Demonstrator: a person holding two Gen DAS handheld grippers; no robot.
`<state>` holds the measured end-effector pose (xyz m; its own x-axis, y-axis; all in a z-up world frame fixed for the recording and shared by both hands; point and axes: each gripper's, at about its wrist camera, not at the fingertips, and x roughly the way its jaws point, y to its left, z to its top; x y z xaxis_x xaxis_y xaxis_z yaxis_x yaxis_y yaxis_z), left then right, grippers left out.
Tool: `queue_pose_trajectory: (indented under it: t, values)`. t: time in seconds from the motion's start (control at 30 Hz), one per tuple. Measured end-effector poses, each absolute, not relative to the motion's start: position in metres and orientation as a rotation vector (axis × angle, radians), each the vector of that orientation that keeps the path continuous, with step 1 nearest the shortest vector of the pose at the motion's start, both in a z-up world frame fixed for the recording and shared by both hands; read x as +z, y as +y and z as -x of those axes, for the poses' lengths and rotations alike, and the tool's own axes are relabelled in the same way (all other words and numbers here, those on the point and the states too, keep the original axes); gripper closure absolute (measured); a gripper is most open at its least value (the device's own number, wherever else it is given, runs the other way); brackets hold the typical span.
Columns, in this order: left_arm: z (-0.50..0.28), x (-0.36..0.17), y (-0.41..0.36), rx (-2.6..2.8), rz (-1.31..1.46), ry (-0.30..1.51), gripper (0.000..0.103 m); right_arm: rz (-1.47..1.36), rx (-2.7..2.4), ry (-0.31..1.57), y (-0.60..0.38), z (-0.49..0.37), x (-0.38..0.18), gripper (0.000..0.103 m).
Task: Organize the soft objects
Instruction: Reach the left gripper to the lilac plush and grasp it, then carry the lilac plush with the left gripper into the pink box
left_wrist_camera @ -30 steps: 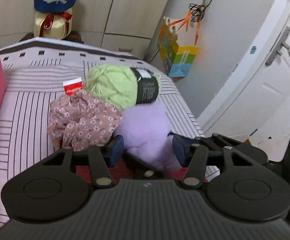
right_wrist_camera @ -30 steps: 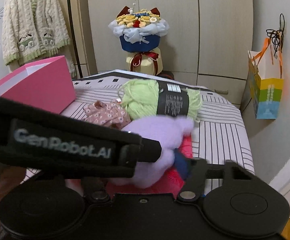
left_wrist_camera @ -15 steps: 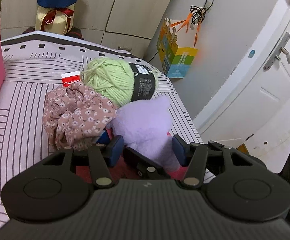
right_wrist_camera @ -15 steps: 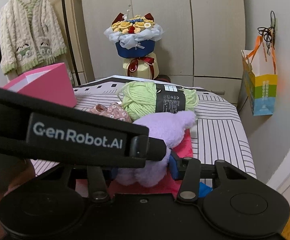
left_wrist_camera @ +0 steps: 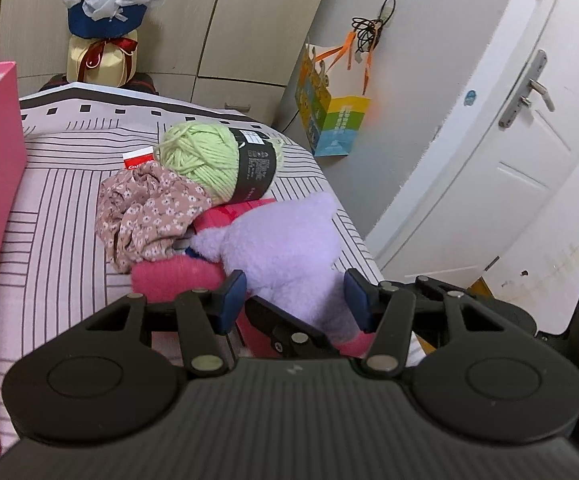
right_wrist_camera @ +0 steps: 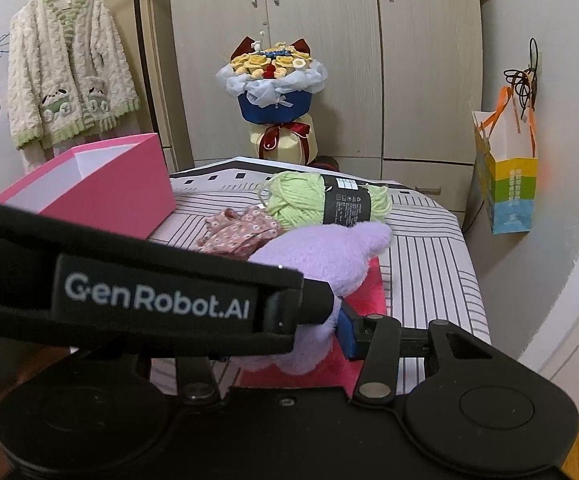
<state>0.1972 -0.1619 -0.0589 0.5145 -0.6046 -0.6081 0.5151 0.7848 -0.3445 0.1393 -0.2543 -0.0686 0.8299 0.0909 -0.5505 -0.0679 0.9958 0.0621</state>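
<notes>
A purple plush toy (left_wrist_camera: pixel 285 248) lies on a pink fuzzy cloth (left_wrist_camera: pixel 173 276) at the near right of the striped table. My left gripper (left_wrist_camera: pixel 295 296) is open, its blue pads on either side of the plush's near end. Behind lie a floral fabric piece (left_wrist_camera: pixel 149 212) and a green yarn ball (left_wrist_camera: pixel 209 156). In the right wrist view the plush (right_wrist_camera: pixel 329 252) sits between the fingers of my right gripper (right_wrist_camera: pixel 289 332); its left finger is hidden behind the left gripper's body, so its state is unclear. The yarn (right_wrist_camera: pixel 301 196) and floral fabric (right_wrist_camera: pixel 241 228) lie beyond.
A pink open box (right_wrist_camera: pixel 101 188) stands at the table's left. A small red toothpaste box (left_wrist_camera: pixel 137 158) lies behind the fabric. A flower bouquet (right_wrist_camera: pixel 273 92) stands beyond the table's far edge. A paper bag (right_wrist_camera: pixel 505 188) hangs on the right wall. The table's right edge (left_wrist_camera: pixel 353 224) is close.
Both grippers have pulled back and lifted a little. The plush has shifted right and nearer, baring the pink cloth beneath it. The left gripper has stayed open around the plush.
</notes>
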Motion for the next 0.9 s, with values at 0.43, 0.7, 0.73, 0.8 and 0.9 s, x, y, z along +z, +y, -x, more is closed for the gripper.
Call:
queue_pose_trajectory:
  t: [0.43,0.7,0.73,0.8,0.9]
  values:
    - [-0.152,-0.047,-0.135,-0.692,0.097,0.808,0.05,-0.006,0.105,0.631,-0.225,-0.096,-0.057,0.05]
    - [-0.122,-0.038,-0.115,-0.685,0.106,0.802,0.05,0.013,0.14,0.637,-0.209,-0.071,-0.046,0.05]
    - [-0.117,-0.036,-0.112,-0.682,0.106,0.797,0.05,0.015,0.147,0.637,-0.207,-0.068,-0.044,0.05]
    - [-0.108,-0.033,-0.107,-0.677,0.106,0.788,0.05,0.022,0.161,0.638,-0.201,-0.061,-0.04,0.05]
    - [-0.097,-0.025,-0.097,-0.669,0.113,0.772,0.05,0.031,0.182,0.634,-0.193,-0.052,-0.031,0.049]
